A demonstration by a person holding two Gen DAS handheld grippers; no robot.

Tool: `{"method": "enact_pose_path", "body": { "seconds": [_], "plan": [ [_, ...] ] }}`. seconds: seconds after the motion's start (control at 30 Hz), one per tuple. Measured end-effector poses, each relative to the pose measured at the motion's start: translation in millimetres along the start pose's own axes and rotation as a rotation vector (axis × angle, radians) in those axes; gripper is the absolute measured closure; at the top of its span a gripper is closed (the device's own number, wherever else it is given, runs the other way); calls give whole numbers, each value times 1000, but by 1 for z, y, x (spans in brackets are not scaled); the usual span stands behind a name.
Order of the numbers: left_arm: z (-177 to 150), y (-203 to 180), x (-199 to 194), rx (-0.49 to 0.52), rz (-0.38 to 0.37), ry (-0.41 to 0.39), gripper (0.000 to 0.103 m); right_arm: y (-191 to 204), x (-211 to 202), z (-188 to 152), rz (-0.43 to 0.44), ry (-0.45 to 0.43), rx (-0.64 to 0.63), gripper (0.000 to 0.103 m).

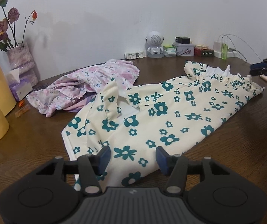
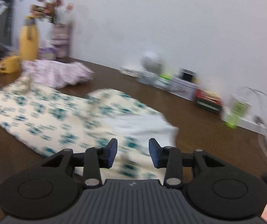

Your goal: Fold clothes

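The cream dress with teal flowers (image 1: 170,115) is lying spread across the middle of the dark wooden table (image 1: 236,155), partly folded. The left gripper (image 1: 133,158) is hovering at the lower centre over the dress's near hem, its blue pads wide apart and holding nothing. In the blurred right wrist view, the right gripper (image 2: 133,154) is also gaping empty above the dress (image 2: 62,115). A crumpled pink garment (image 1: 81,87) is sitting left of centre, touching the dress
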State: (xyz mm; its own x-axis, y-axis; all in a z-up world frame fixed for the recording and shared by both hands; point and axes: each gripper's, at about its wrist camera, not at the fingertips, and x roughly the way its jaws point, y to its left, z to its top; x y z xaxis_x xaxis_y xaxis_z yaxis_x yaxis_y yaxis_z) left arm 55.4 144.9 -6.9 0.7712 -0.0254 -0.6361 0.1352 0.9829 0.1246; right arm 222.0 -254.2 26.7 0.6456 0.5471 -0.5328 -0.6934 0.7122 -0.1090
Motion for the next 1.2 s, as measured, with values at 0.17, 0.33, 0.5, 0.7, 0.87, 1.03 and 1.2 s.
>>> {"method": "enact_pose_path", "body": {
  "seconds": [0.17,0.33,0.5,0.7,0.87,1.03,1.2],
  "plan": [
    [-6,5,1,-35,-1,-5,68,55,42,10,137,37,-96,65],
    [-17,23,-1,-96,6,-9,69,74,72,9,127,65,-135,65],
    [-27,39,6,-140,26,20,84,45,80,1,61,98,-44,65],
    [-31,44,8,-149,18,13,84,12,74,-10,5,111,19,58],
    [-31,41,8,-137,32,12,84,-1,71,-17,-6,118,52,57],
    [-32,40,8,-147,40,8,84,-2,71,-21,-7,110,98,57],
    [-28,38,4,-161,47,-3,64,0,65,-22,-2,87,121,49]
  ]
}}
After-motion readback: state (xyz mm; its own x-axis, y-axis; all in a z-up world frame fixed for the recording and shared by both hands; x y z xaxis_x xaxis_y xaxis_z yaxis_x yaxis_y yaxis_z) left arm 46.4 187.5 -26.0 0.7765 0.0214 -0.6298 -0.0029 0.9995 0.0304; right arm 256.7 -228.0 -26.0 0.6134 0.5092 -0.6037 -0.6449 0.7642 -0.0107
